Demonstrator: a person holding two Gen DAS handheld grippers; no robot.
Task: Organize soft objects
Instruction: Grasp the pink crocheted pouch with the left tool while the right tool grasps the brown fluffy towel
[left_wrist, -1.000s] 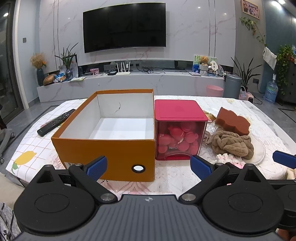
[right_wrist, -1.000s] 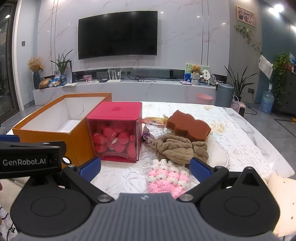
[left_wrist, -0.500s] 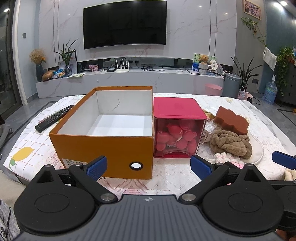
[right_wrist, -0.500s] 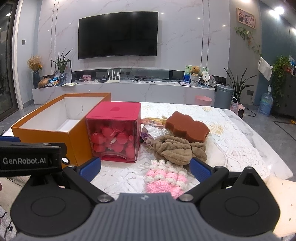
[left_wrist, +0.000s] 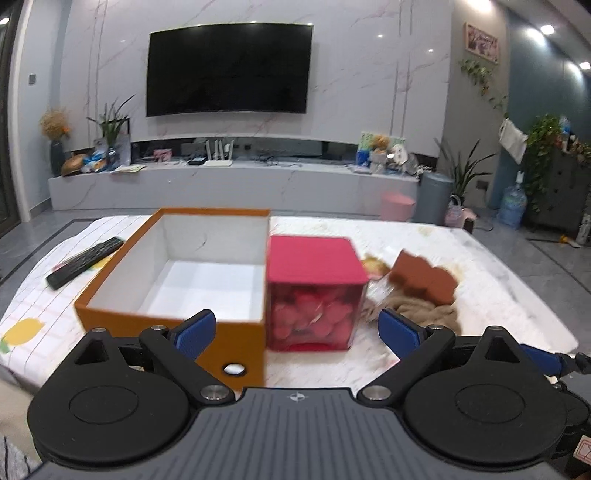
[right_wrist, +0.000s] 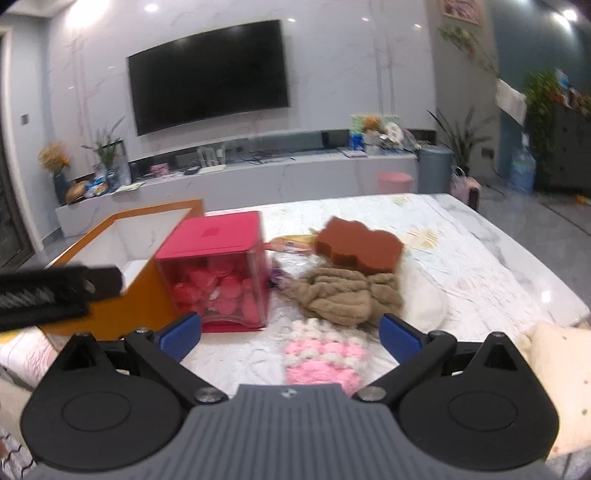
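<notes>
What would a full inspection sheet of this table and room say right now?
Surface: table under a pale patterned cloth.
Job's things: orange box open, nothing inside; pink knit, tan cloth, brown sponge lying right of the red bin.
Clutter: remote, wrappers.
Grippers: left gripper and right gripper open, holding nothing.
Cables: some on the TV shelf.
Surroundings: TV, plants, water jug.
</notes>
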